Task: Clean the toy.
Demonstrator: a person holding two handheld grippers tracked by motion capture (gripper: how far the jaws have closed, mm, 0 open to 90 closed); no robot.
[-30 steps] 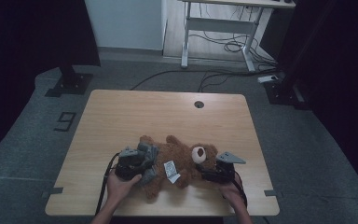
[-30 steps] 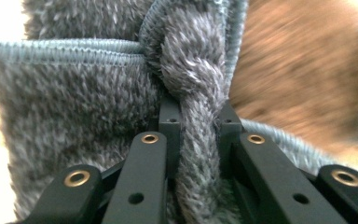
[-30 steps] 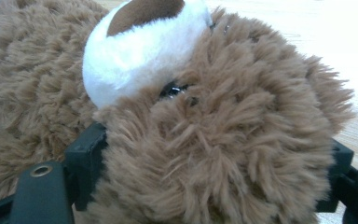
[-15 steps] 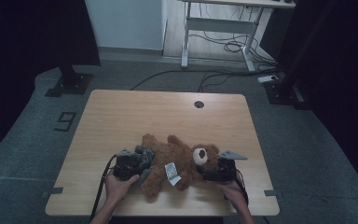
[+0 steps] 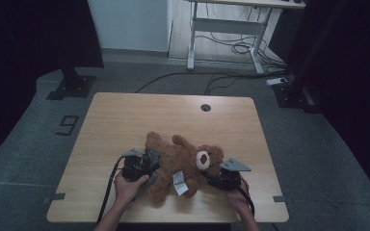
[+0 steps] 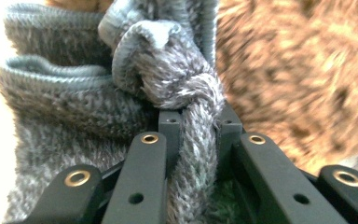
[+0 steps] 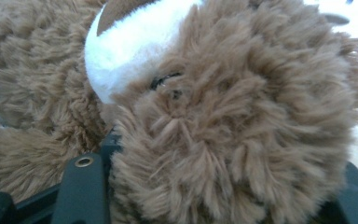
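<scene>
Two grippers were engaged on one teddy bear (image 5: 183, 161), which lay on its back near the table's 6 o'clock edge, head toward 3 o'clock. The left gripper (image 6: 193, 140) was clamped shut on a knotted cord of the grey knit garment (image 6: 74, 107), seen at approx. the bear's 9 o'clock side. The right gripper (image 7: 214, 196) had its jaws just closing, w/ the bear's head between them; the fur appeared pressed in the right gripper view, so a grip on the head was judged likely. Risks were judged as follows: the knot could be tightened rather than loosened if the cord was pulled straight; plush could slip from the right jaws, since only soft fur was pinched; the bear could be dragged toward the 6 o'clock edge and tipped off if both hands pulled back; the white tag (image 5: 179, 182) could be snagged. The table (image 5: 125, 120) was light wood-grain, w/ a cable grommet (image 5: 205, 107) at 12 o'clock. It stood on grey carpet in a dim room; a white desk frame (image 5: 221, 29) w/ loose cables (image 5: 236, 48) was noted at 12 o'clock, a dark stand base (image 5: 72, 86) at 10 o'clock.
</scene>
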